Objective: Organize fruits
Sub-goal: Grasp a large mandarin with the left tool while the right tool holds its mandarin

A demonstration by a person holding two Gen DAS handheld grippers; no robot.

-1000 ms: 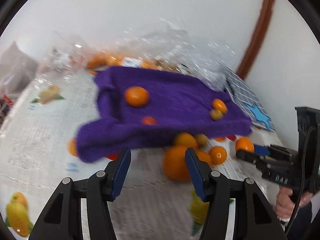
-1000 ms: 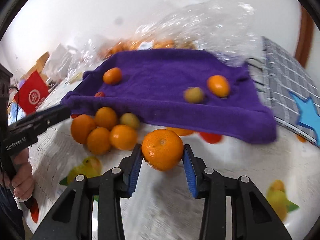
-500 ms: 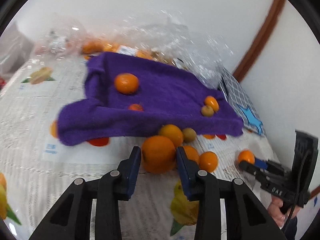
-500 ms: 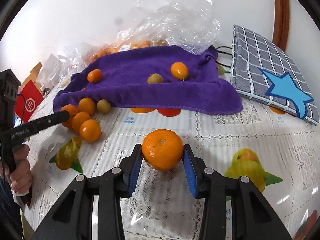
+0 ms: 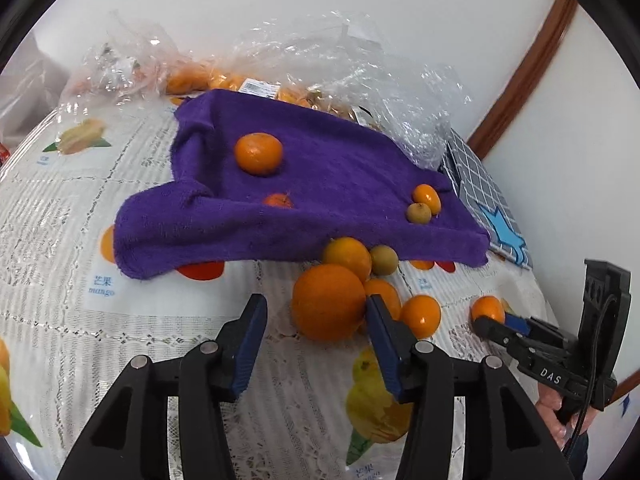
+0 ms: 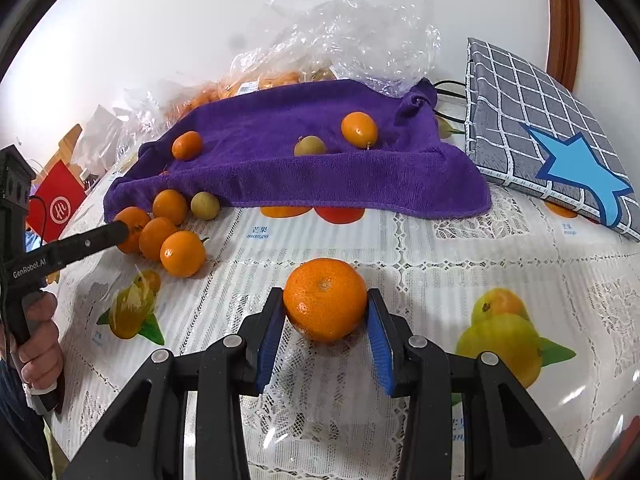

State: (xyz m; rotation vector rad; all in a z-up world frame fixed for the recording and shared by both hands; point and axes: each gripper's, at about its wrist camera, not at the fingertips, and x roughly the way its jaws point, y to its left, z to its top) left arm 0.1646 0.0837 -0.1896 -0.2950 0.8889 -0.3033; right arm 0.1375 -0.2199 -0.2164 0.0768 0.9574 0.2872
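Note:
My left gripper (image 5: 316, 310) is opening around a large orange (image 5: 328, 302) that rests on the tablecloth. The orange touches the right pad, and there is a gap on the left side. It belongs to a cluster of small oranges (image 5: 420, 316) and one greenish fruit (image 5: 383, 260) at the edge of a purple towel (image 5: 320, 184). My right gripper (image 6: 325, 310) is shut on another orange (image 6: 325, 300), low over the table and nearer than the towel (image 6: 320, 168). An orange (image 5: 258, 154), a greenish fruit (image 6: 309, 146) and other small ones lie on the towel.
Clear plastic bags (image 5: 352, 64) with more oranges lie behind the towel. A grey checked bag with a blue star (image 6: 552, 148) sits to its right. A hand (image 6: 38, 344) holds the left gripper's handle. Red packaging (image 6: 60, 206) stands at the far left.
The left jaws closed around the large orange half a second ago and now stand wider apart. The right gripper carried its orange back from the towel's edge and has since kept still.

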